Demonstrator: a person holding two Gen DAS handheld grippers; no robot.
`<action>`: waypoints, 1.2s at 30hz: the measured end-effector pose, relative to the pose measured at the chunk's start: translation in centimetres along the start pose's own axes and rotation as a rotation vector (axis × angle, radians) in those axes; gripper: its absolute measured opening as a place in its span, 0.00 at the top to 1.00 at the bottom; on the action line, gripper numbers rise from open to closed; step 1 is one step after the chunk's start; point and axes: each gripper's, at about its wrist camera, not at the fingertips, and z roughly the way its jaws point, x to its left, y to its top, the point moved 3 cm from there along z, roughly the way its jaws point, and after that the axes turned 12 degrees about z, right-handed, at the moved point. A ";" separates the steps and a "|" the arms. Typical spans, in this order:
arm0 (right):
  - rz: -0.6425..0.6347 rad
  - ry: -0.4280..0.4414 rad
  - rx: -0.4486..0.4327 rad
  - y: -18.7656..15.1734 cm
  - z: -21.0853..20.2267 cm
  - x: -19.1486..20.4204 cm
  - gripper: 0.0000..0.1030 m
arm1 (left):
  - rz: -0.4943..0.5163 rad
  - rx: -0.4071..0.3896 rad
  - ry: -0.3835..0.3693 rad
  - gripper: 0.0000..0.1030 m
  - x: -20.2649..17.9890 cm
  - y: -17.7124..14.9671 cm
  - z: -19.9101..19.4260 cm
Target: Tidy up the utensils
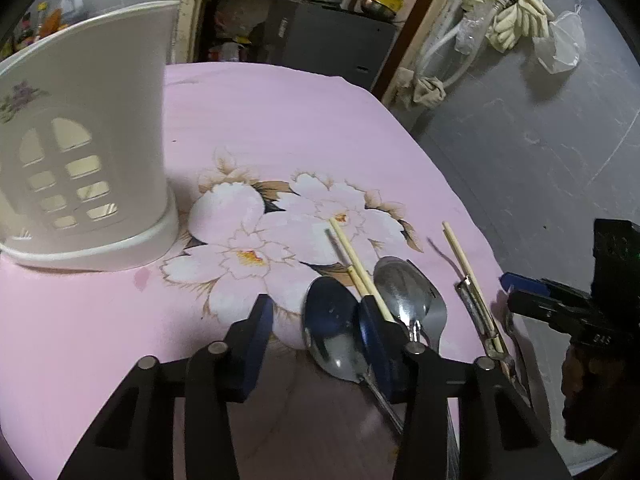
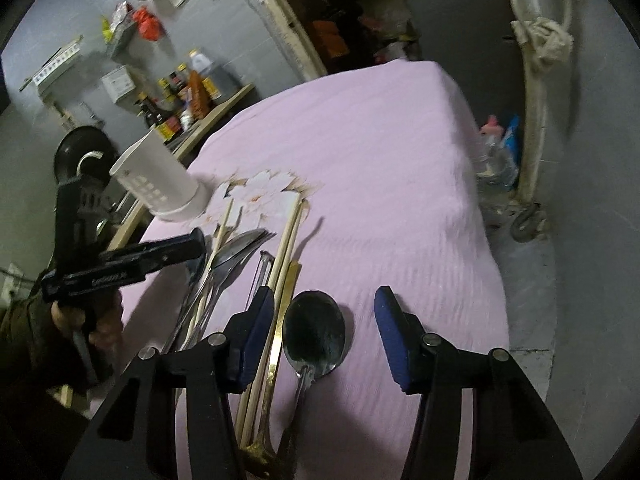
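A white utensil holder (image 1: 86, 152) with cut-out windows stands at the left on the pink flowered cloth; it also shows in the right wrist view (image 2: 160, 184). My left gripper (image 1: 316, 332) is open, low over the cloth; a steel spoon (image 1: 330, 328) lies between its fingers. A second spoon (image 1: 404, 288), a fork (image 1: 436, 316) and chopsticks (image 1: 356, 264) lie just right of it. My right gripper (image 2: 320, 332) is open around another spoon (image 2: 314, 332). Chopsticks (image 2: 280, 264) and a gold-coloured utensil (image 2: 280, 320) lie by its left finger.
The cloth-covered table (image 2: 380, 152) drops off at its right edge onto grey floor (image 1: 540, 168). A shelf of sauce bottles (image 2: 180, 96) stands behind the holder. A further chopstick and metal utensil (image 1: 472, 288) lie near the table's right edge.
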 end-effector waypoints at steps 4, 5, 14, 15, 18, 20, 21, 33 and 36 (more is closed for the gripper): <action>-0.021 0.003 0.037 0.3 0.2 -0.2 0.78 | 0.012 0.017 -0.046 0.81 -0.4 0.3 0.6; -0.023 0.001 0.043 0.3 0.2 -0.3 0.80 | 0.018 0.018 -0.044 0.83 -0.6 0.4 0.6; -0.056 -0.030 0.081 -0.3 -0.2 0.5 0.96 | -0.001 0.004 -0.028 0.96 -1.0 0.6 -0.8; -0.059 -0.037 0.078 -0.5 -0.4 0.7 0.96 | 0.001 0.001 -0.019 0.96 -1.1 0.6 -1.1; -0.062 -0.061 0.049 -1.0 -1.5 1.6 0.97 | -0.001 -0.017 0.024 0.96 -1.3 0.4 -2.7; -0.079 -0.097 -0.002 -1.3 -2.9 2.8 0.97 | 0.002 -0.043 0.059 0.97 -1.5 0.3 -4.3; -0.086 -0.110 -0.021 -1.3 -3.3 3.1 0.97 | 0.007 -0.058 0.081 0.97 -1.5 0.1 -5.1; -0.169 -0.243 -0.345 1.0 -8.8 12.4 0.97 | 0.019 -0.263 0.324 0.97 0.9 0.8 -14.9; -0.217 -0.229 -0.421 2.7 -9.1 16.2 0.97 | -0.017 -0.308 0.355 0.97 3.3 1.6 -17.9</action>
